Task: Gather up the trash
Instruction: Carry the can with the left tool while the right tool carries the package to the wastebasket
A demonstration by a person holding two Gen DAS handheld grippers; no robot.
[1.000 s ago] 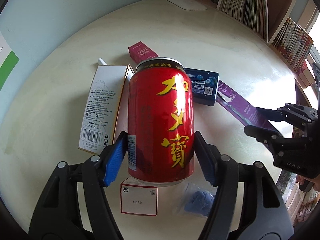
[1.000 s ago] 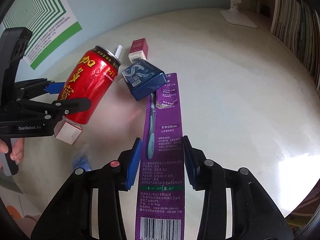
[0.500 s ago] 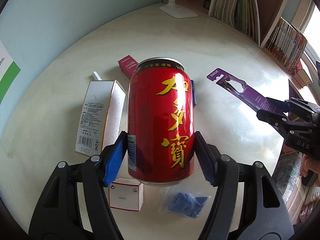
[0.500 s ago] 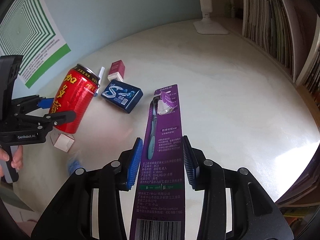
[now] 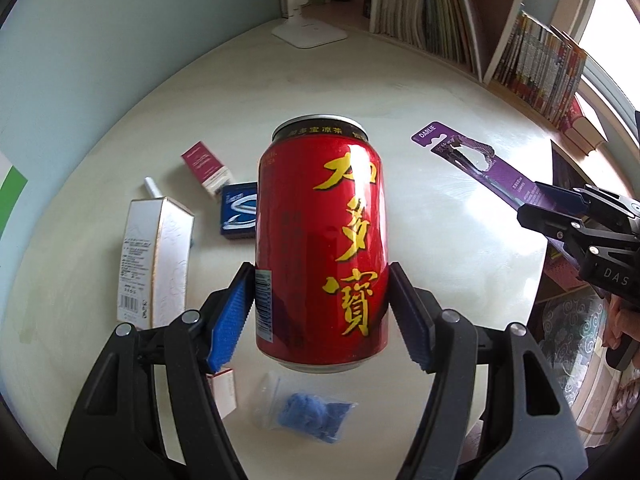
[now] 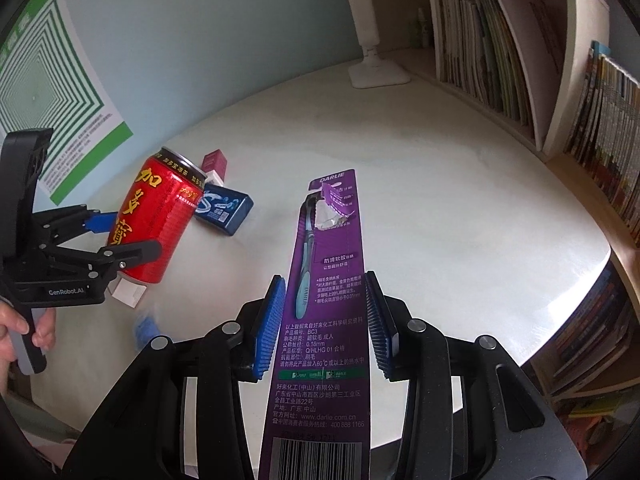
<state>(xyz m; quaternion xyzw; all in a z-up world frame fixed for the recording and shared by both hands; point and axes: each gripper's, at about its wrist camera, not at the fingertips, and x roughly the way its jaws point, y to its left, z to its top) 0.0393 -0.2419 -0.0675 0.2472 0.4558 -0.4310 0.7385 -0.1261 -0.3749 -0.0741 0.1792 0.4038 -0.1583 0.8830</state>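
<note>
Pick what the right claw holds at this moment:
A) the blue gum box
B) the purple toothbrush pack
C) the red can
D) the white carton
B: the right claw grips the purple toothbrush pack by its edges, lifted off the table; the left claw holds the red can.

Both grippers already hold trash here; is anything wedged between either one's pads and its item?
Nothing visible. The left gripper has its pads directly on the sides of the red can, lifted off the table. The right gripper clamps the edges of the purple toothbrush package. No bin is in view.
</note>
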